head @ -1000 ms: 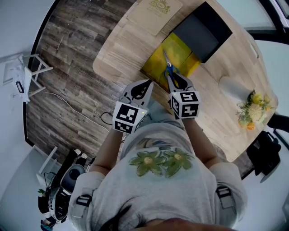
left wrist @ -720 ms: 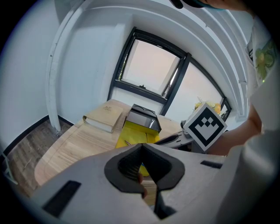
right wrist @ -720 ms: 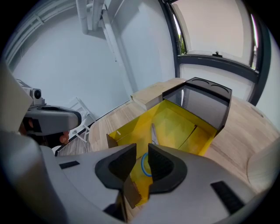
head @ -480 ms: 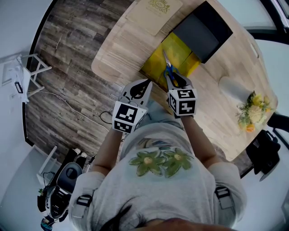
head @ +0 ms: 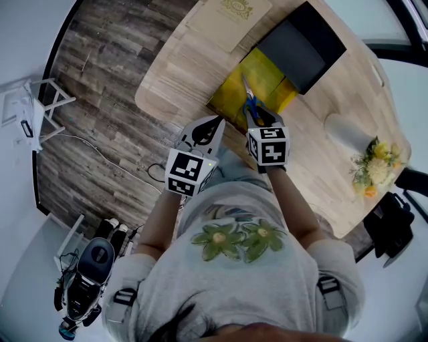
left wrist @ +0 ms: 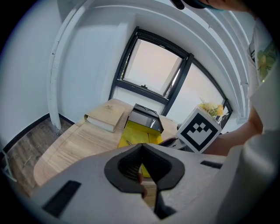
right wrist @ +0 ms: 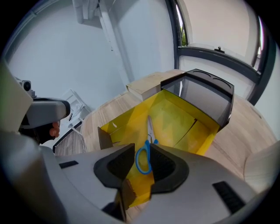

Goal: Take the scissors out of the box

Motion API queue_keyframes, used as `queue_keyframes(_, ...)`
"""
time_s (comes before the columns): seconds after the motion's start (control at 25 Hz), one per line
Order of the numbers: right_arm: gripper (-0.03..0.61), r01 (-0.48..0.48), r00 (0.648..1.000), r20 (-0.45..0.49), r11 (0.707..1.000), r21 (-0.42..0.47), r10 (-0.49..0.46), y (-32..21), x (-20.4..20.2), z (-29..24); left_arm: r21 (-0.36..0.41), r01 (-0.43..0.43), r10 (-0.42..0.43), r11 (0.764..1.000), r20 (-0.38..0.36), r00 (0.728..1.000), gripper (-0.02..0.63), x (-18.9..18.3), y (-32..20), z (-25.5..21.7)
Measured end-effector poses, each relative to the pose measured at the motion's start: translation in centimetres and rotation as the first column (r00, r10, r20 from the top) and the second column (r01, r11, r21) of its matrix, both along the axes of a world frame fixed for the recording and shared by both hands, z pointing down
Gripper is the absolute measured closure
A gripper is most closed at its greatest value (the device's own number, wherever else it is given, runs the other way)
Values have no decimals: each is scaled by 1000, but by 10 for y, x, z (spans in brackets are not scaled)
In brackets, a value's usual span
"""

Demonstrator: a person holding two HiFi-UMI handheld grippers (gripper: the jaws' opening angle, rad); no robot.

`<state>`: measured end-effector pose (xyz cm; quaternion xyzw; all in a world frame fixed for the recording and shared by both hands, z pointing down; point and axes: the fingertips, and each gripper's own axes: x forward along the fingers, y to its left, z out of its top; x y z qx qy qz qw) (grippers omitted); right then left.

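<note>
Lying flat on the floor of the open yellow box [right wrist: 175, 111], the scissors [right wrist: 148, 131] have their blue handles at the near end, toward the person, and their blades at the far end. Their long axis runs along the length of the box, the tips aimed at the black case [right wrist: 205, 98] that touches the box's far end.

The right gripper [right wrist: 141, 147] points steeply down over the handles. Its jaws stand apart and have just been opening, and one blue handle loop shows in the gap between them. The loop nearly fills that gap, but no pad can be seen pressing on it.

A short flap of the box [right wrist: 103, 139] stands up at the near left corner, just beside the right gripper's left jaw. Another part of the near wall lies under the jaws.

The left gripper [left wrist: 142, 145] is held to the left of the box, off the near edge of the bench [head: 180, 73]. Its jaws are drawn together at the tips with nothing between them, and it touches neither box nor scissors.

Farther out on the bench, a tan book [head: 229, 20] lies beyond the box on its left. A white vase [head: 344, 130] with yellow flowers [head: 374, 163] stands well apart on the right.
</note>
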<state>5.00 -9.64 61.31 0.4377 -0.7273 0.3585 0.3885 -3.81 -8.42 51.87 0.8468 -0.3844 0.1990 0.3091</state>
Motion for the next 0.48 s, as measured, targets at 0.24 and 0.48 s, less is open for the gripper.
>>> queue_keyframes(0.24,466,7,999,-34,999,-36,-9,1,3,10,2,2,-2,1000,-1,1000,607,0,-2,0)
queue_keyframes(0.48,462,7,998,-55,998,-59,-10,-1,5,18,3,-3,3,1000,4,1000,607,0,-4,0)
